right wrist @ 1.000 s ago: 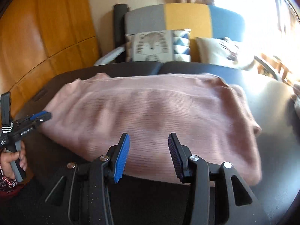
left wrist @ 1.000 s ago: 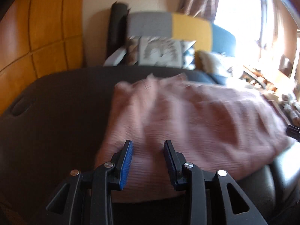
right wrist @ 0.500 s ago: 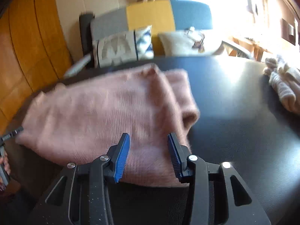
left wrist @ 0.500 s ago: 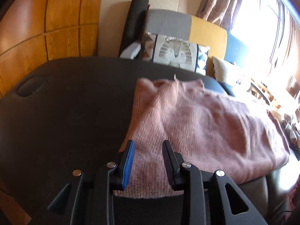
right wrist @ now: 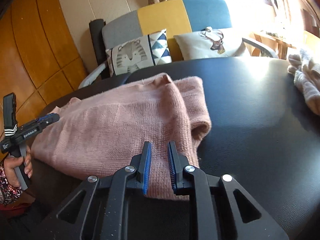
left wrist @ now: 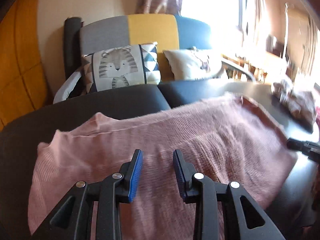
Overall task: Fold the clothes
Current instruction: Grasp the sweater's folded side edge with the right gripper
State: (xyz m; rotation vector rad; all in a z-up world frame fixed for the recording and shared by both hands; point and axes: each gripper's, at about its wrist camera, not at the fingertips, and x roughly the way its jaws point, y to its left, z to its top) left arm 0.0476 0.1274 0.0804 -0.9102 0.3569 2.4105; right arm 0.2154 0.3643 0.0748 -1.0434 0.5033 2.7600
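A pink knitted sweater (left wrist: 180, 132) lies folded on the black table (left wrist: 60, 116). My left gripper (left wrist: 157, 152) hovers over its near edge, open, with nothing pinched between the blue pads. In the right wrist view the sweater (right wrist: 120, 124) shows a rolled sleeve at its right end. My right gripper (right wrist: 159, 143) sits at the sweater's near right corner with its jaws closing. The knit lies flat in the narrow gap and the pads do not press on it. A hand (right wrist: 18, 164) holds the left gripper (right wrist: 48, 118) at the sweater's left end.
A pile of pale clothes (right wrist: 306, 84) lies at the table's (right wrist: 260, 120) far right. Behind the table stands a grey, yellow and blue sofa (right wrist: 164, 14) with a tiger cushion (left wrist: 118, 68). Wooden panels cover the wall on the left.
The left gripper swung sideways along the sweater's near edge, its gap unchanged. The right gripper slid to the sweater's right corner, stopped there, and its jaws narrowed sharply.
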